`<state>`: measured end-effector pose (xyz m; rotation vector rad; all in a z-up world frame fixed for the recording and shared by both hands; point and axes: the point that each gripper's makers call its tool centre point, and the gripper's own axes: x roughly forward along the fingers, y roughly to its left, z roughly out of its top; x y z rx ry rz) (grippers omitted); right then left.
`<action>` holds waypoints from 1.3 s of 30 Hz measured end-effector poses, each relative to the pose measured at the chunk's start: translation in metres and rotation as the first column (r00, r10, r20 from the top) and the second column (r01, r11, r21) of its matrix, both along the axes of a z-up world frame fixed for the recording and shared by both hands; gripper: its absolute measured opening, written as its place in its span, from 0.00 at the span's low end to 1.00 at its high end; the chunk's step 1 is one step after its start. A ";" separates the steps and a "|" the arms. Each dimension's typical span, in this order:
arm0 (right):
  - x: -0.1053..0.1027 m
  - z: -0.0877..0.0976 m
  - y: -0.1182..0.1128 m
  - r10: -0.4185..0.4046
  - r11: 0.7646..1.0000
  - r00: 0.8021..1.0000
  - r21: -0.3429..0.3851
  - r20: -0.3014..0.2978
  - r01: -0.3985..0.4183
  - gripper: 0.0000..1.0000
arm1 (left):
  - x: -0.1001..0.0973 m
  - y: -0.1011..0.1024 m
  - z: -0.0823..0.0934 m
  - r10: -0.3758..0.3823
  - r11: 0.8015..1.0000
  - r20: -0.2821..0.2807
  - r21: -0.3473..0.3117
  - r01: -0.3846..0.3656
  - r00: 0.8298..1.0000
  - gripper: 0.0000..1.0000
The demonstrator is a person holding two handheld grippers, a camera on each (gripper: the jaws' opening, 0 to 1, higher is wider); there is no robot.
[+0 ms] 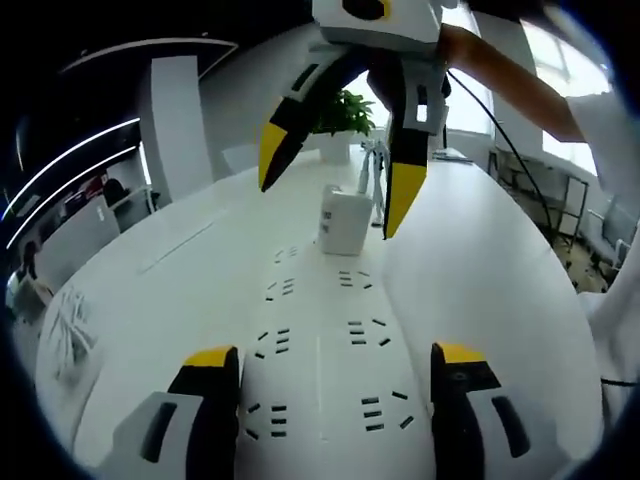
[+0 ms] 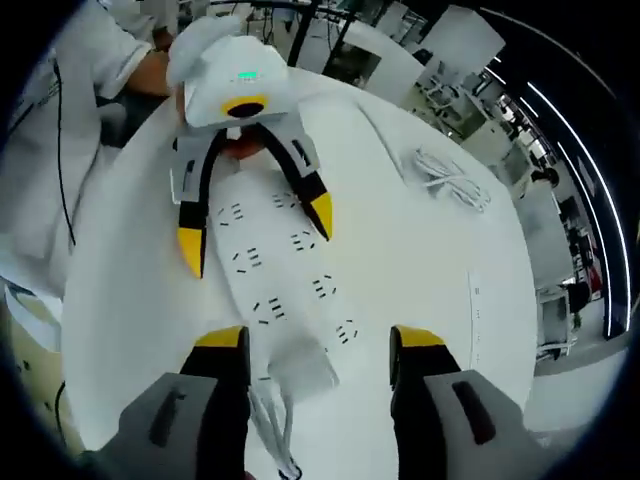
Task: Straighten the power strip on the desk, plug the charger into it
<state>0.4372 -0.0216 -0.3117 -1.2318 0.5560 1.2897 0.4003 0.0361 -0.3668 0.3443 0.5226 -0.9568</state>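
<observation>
A long white power strip (image 1: 320, 340) lies flat on the white desk (image 1: 500, 290), running away from my left gripper (image 1: 335, 355), which is open with a jaw on either side of the strip's near end. At the strip's far end stands a white charger (image 1: 343, 218), its cable trailing off behind. My right gripper (image 1: 328, 210) hangs open over that charger, one jaw on each side. In the right gripper view the charger (image 2: 298, 366) sits between the open right gripper (image 2: 320, 340), the power strip (image 2: 275, 265) runs off toward the open left gripper (image 2: 258, 253). Whether the charger is plugged in is unclear.
A coiled white cable (image 2: 450, 178) lies on the desk beside the strip. A potted plant (image 1: 345, 110) stands beyond the charger. A person's sleeve (image 2: 55, 90) is at the desk's edge. Other office desks lie beyond.
</observation>
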 end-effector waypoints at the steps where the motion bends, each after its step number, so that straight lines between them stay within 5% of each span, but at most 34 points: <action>1: 0.000 -0.001 -0.004 0.005 1.000 1.000 -0.009 0.006 -0.005 0.54 | 0.000 0.001 0.000 0.002 1.000 -0.004 0.012 -0.001 1.000 0.77; 14: 0.001 -0.013 -0.004 0.096 0.995 0.995 -0.038 0.011 -0.096 0.39 | -0.001 0.003 -0.001 0.046 0.994 -0.030 0.096 -0.043 0.998 0.73; 19: 0.001 -0.022 -0.007 0.157 0.983 0.987 -0.102 0.033 -0.153 0.32 | 0.000 0.005 -0.001 0.057 0.994 -0.027 0.097 -0.054 0.998 0.71; 23: 0.003 -0.024 -0.009 0.092 0.992 0.996 -0.087 0.019 -0.090 0.32 | 0.000 0.004 -0.001 0.052 0.994 -0.027 0.102 -0.049 0.998 0.71; 39: 0.003 -0.024 -0.011 0.077 0.995 0.997 -0.066 0.011 -0.077 0.30 | 0.006 0.004 -0.004 -0.003 0.996 -0.078 0.093 0.010 0.997 0.74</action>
